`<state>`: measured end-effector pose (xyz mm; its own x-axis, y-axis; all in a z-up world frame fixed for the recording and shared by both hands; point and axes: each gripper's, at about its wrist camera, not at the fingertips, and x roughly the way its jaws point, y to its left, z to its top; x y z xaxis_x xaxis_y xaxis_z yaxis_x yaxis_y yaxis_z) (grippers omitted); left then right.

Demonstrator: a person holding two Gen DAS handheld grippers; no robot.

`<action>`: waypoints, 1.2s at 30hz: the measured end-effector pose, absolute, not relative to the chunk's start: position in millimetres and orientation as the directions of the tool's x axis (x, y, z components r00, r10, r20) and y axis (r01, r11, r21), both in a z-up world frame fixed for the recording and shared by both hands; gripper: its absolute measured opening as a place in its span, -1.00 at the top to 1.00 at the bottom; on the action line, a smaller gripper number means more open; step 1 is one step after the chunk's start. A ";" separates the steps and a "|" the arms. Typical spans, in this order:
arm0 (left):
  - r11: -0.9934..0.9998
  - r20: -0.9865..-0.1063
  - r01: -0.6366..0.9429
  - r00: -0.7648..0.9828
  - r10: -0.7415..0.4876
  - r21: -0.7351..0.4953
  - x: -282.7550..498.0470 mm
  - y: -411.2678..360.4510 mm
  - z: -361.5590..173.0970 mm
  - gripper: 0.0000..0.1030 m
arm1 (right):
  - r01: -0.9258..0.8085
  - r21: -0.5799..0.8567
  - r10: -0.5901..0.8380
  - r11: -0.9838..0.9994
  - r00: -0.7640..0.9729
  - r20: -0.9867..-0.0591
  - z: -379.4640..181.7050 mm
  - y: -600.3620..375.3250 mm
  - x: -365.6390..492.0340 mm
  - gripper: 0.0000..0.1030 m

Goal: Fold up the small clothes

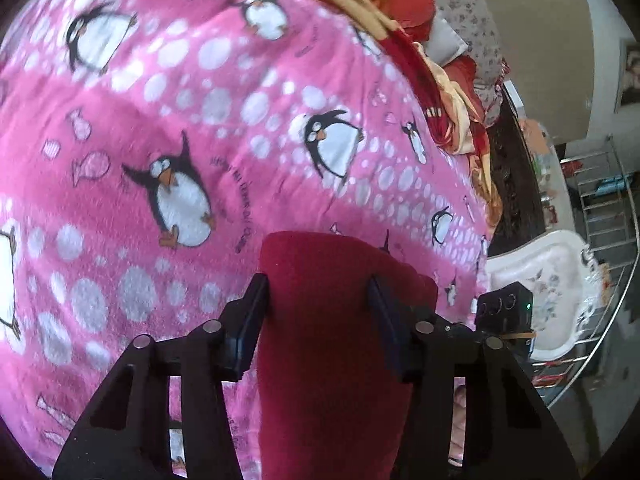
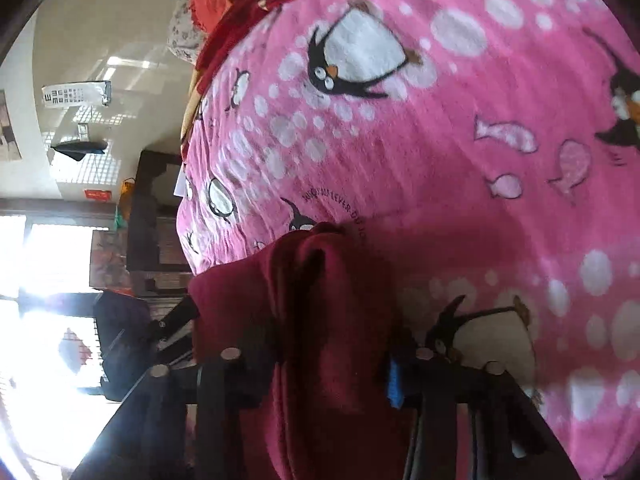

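Note:
A dark red fleece garment (image 1: 332,360) lies bunched on a pink penguin-print blanket (image 1: 200,120). In the left wrist view it fills the whole gap of my left gripper (image 1: 318,300), and both pads press on its sides. The right wrist view shows the same garment (image 2: 312,280) as a thick folded ridge. It runs up between the fingers of my right gripper (image 2: 324,364), which is closed on it; a blue pad (image 2: 395,384) touches its right side. The pink blanket (image 2: 440,160) spreads out beyond it. The garment's lower part is hidden under both grippers.
A red and gold patterned cloth (image 1: 400,40) is piled along the bed's far edge. Right of the bed stand a white ornate piece of furniture (image 1: 552,288) and a metal rack (image 1: 608,208). A black device with a green light (image 1: 506,308) sits close by. Dark furniture (image 2: 152,216) and a bright window (image 2: 40,280) lie left.

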<state>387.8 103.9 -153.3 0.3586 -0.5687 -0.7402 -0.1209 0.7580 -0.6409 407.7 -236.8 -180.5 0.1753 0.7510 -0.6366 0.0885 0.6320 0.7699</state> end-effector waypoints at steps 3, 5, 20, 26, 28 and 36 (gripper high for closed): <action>0.757 -0.731 -0.111 0.381 -0.566 -0.644 384.1 106.2 -165.6 0.06 | 0.116 0.779 0.759 0.616 0.181 -0.626 -189.6 -242.1 406.6 0.28; 0.721 -0.711 -0.135 0.359 -0.604 -0.680 379.2 111.2 -172.1 -0.15 | 0.135 0.795 0.770 0.592 0.195 -0.607 -197.0 -243.6 404.8 0.27; 0.838 -0.818 -0.043 0.250 -0.519 -0.545 195.4 89.0 -170.7 -0.29 | 0.079 0.781 0.765 0.619 0.161 -0.623 -188.0 -234.7 219.1 -0.45; 0.789 -0.782 -0.107 0.269 -0.563 -0.605 182.8 91.3 -169.4 0.52 | 0.073 0.713 0.700 0.698 0.144 -0.700 -187.0 -232.6 201.8 0.23; 0.808 -0.798 -0.115 0.285 -0.531 -0.578 180.2 93.1 -161.8 0.65 | 0.076 0.683 0.672 0.727 0.127 -0.730 -183.9 -233.0 204.1 0.43; 0.891 -0.874 -0.117 0.286 -0.394 -0.440 153.7 78.0 -161.2 0.36 | 0.086 0.631 0.618 0.771 0.135 -0.774 -179.6 -229.5 199.0 0.50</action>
<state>153.7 78.0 -161.2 0.2859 -0.3937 -0.8736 -0.1170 0.8905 -0.4396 199.0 -229.5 -179.6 0.1346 0.6184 -0.7743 0.0859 0.7711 0.6308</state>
